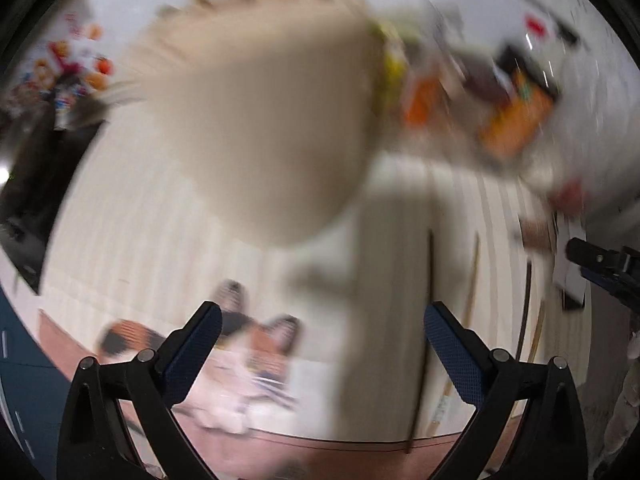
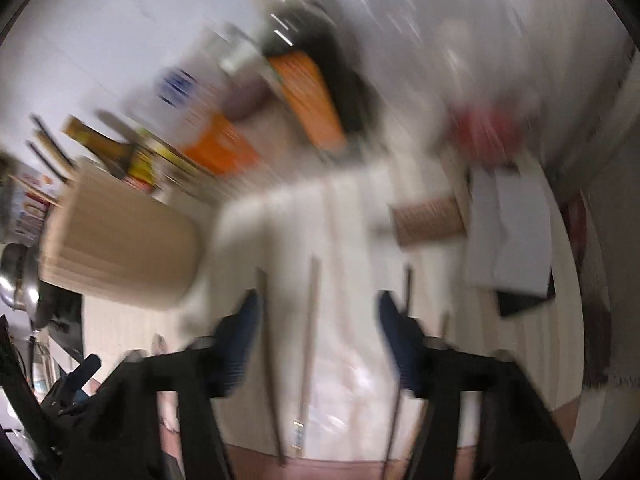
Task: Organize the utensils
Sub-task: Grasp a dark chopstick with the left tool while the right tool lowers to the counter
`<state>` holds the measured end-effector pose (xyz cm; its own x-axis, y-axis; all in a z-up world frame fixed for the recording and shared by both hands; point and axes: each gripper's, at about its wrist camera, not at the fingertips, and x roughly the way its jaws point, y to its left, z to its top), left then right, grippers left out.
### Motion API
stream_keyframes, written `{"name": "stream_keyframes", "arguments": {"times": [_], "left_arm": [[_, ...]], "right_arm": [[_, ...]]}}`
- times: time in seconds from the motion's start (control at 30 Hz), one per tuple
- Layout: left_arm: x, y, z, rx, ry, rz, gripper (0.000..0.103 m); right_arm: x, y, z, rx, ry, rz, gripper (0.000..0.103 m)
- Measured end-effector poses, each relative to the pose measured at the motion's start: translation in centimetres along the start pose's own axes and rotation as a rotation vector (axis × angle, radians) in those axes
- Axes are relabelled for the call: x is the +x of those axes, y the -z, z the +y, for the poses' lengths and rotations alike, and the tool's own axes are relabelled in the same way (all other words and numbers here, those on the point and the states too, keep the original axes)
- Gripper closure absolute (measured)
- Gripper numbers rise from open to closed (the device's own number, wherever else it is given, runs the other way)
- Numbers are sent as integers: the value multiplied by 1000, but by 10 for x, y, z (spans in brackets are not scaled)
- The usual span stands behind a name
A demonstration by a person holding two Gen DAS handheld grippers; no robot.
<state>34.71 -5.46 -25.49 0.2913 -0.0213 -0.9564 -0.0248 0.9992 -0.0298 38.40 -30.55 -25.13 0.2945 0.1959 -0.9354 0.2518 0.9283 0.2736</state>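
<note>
Chopsticks [image 2: 308, 344] lie loose on the pale mat [image 2: 352, 216], and the right gripper [image 2: 316, 344] hangs almost straight over them, pointing steeply down. Their long axes run from the near mat edge away toward the clutter at the back, roughly parallel to one another, so they cross the gap between the jaws end-on rather than sideways. One light stick shows between the two blue pads; a darker one [image 2: 270, 360] sits just beside the left pad, and another [image 2: 404, 320] by the right pad. The jaws stand partly apart and press on nothing that I can see (blur hides whether a pad grazes a stick).

The left gripper [image 1: 322, 352] is released, jaws spread wide, with only blurred mat between them. From its view the sticks [image 1: 472, 280] lie off to the right, closer to its right finger than its centre, and the beige holder [image 1: 256, 120] looms large ahead.

My reading: the right hand is nearer the sticks, and the holder [image 2: 120, 240] waits to its left, standing on the mat's far left part.
</note>
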Motion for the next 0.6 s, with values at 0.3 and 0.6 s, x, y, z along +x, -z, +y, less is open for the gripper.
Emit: {"name": "stream_keyframes", "arguments": {"times": [0.3,0.6], "left_arm": [[85,-1,-63,92,68,161,29],[89,-4,-71,167,42,126,98]], "right_arm": [[38,13,-45,58,22,83,57],[45,5,-51,73,38,110,56]]}}
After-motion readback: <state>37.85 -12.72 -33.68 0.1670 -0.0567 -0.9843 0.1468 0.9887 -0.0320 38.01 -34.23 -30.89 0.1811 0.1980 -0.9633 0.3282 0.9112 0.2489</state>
